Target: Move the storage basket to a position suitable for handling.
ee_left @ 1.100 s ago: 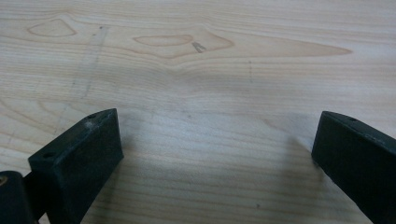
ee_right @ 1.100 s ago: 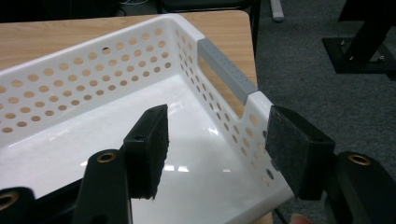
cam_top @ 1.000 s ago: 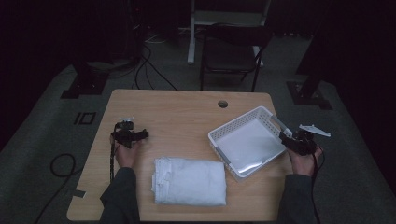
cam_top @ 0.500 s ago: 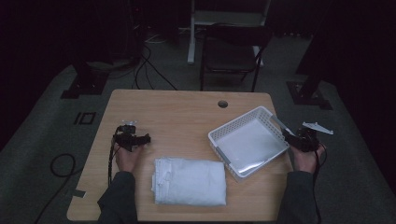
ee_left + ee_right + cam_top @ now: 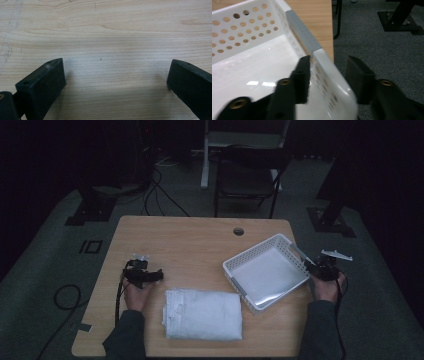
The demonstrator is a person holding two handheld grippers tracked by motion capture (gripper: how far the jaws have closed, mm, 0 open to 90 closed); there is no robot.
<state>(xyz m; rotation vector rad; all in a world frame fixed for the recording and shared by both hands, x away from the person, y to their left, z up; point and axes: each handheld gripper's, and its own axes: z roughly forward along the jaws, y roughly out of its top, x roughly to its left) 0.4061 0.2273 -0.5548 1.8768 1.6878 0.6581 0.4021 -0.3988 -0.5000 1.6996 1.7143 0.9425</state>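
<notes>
White plastic basket [image 5: 267, 272] sits at the table's [image 5: 200, 240] right edge in the high view, the right gripper [image 5: 312, 268] at its right rim. In the left gripper view, the left gripper [image 5: 113, 75] gapes wide over bare wood. In the right gripper view, the jaws have just been closing astride the basket's wall [image 5: 329, 72], the right-hand one not yet touching.

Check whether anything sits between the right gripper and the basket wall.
Nothing visible does. The right gripper already straddles the basket wall at its near corner, one jaw inside, one outside; the jaws have just been closing. Whether the pads press yet is unclear. The folded cloth lies apart on the table.
</notes>
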